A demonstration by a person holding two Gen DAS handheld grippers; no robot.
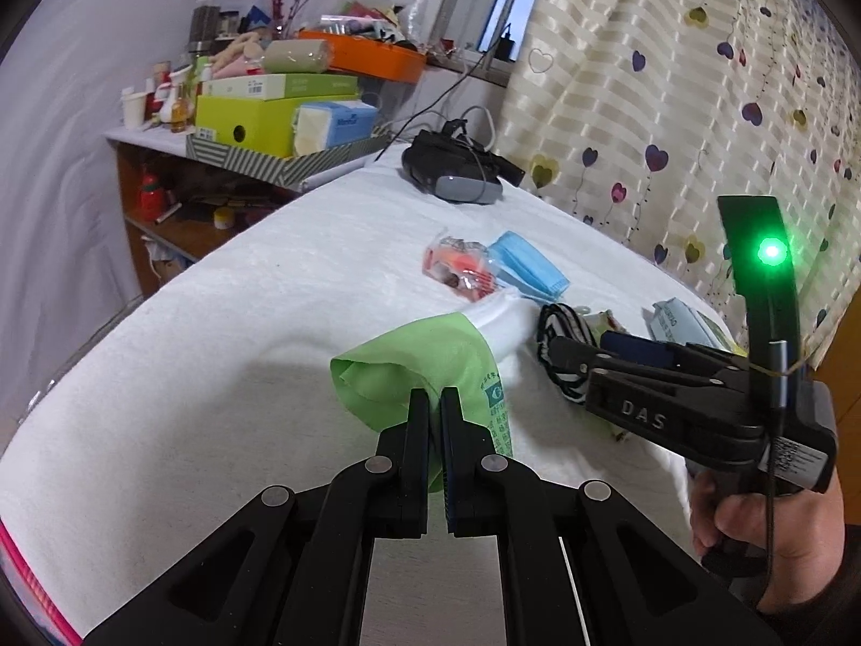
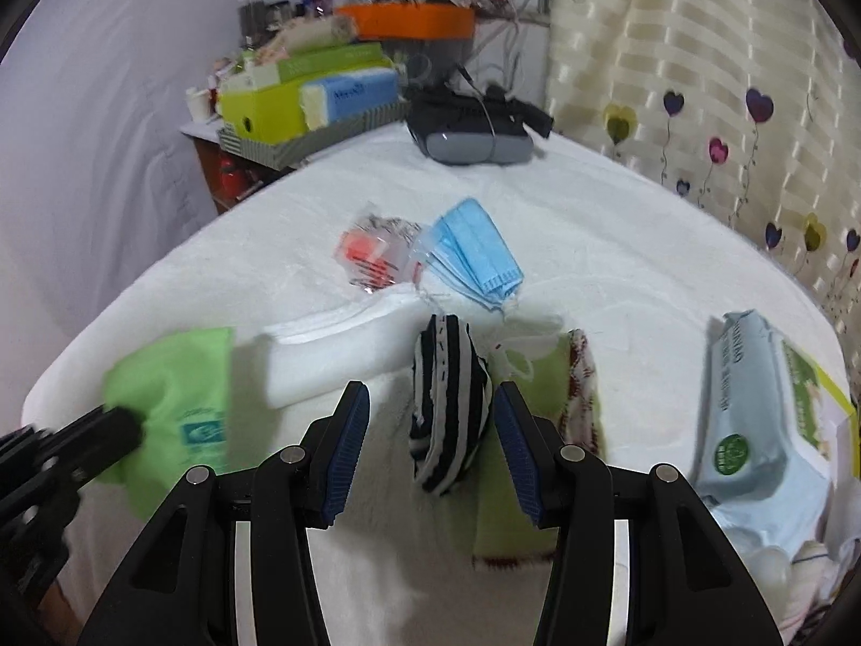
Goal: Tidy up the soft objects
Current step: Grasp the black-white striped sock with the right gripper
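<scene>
Green cloth bag (image 1: 425, 360) lies at the near left of the white-covered table (image 1: 215, 323), one edge pinched in the left tool (image 1: 435, 404), jaws fully closed on it. Striped black-and-white pouch (image 2: 449, 404) stands between the part-open pads of the right tool (image 2: 430, 420), not gripped.

Risk: dragging the bag may snag the folded white cloth (image 2: 333, 344) beside it; closing off-centre could tip the pouch.

Fleecy cover, heart-print curtain (image 1: 672, 107), cluttered shelf (image 1: 177, 183) behind.
</scene>
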